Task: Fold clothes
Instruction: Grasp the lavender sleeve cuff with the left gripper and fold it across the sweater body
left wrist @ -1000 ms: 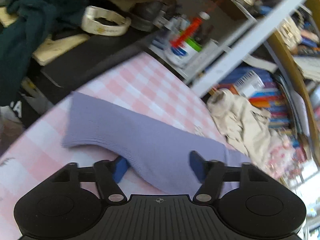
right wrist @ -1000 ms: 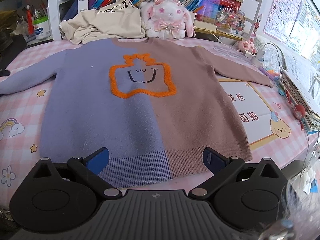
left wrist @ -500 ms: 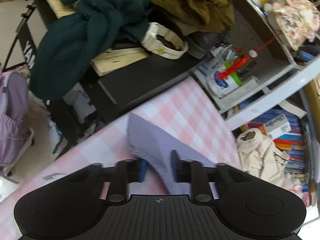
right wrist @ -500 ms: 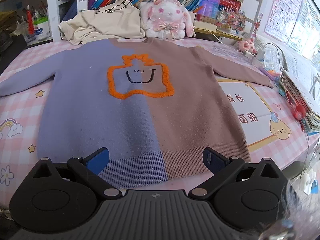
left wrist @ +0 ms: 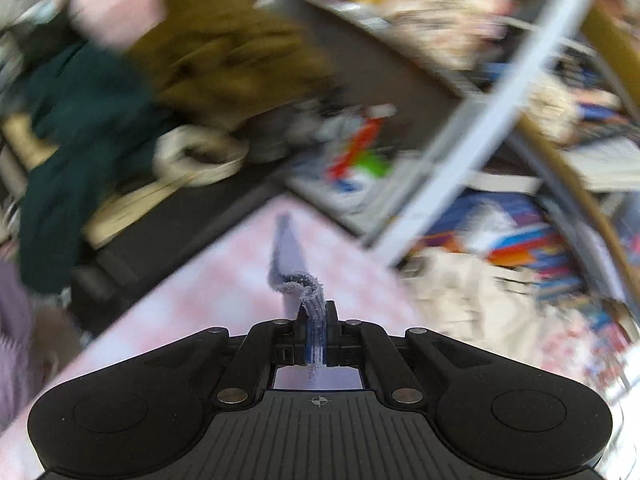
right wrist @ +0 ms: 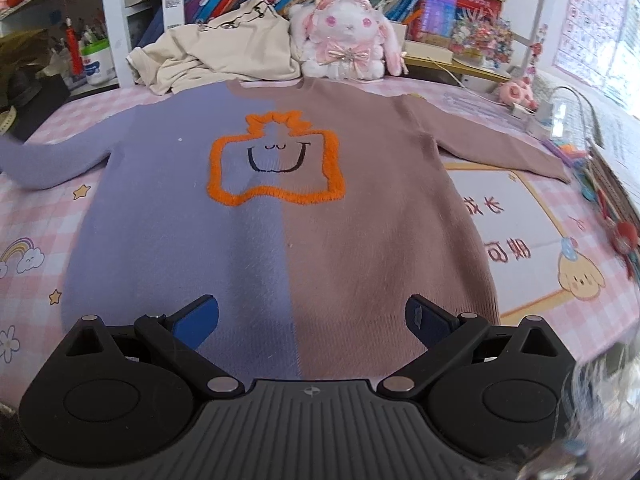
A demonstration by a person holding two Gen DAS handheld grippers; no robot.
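A sweater [right wrist: 280, 220], lilac on its left half and brown on its right with an orange outlined face, lies flat on the pink checked table [right wrist: 36, 216]. My left gripper [left wrist: 316, 320] is shut on the cuff of the lilac sleeve [left wrist: 298, 280], which bunches above the fingers; that view is blurred. The sleeve [right wrist: 48, 160] also shows at the far left in the right wrist view. My right gripper [right wrist: 316, 316] is open and empty, just over the sweater's hem.
A cream garment [right wrist: 224, 56] and a pink plush rabbit [right wrist: 348, 36] sit behind the sweater's collar, before book shelves. Cables and small toys [right wrist: 560, 128] lie at the right. Dark clothes [left wrist: 80, 140] pile on a black side table at the left.
My left gripper has closed on the lilac sleeve cuff and is lifting it, moving fast. My right gripper has moved forward over the hem, still open.
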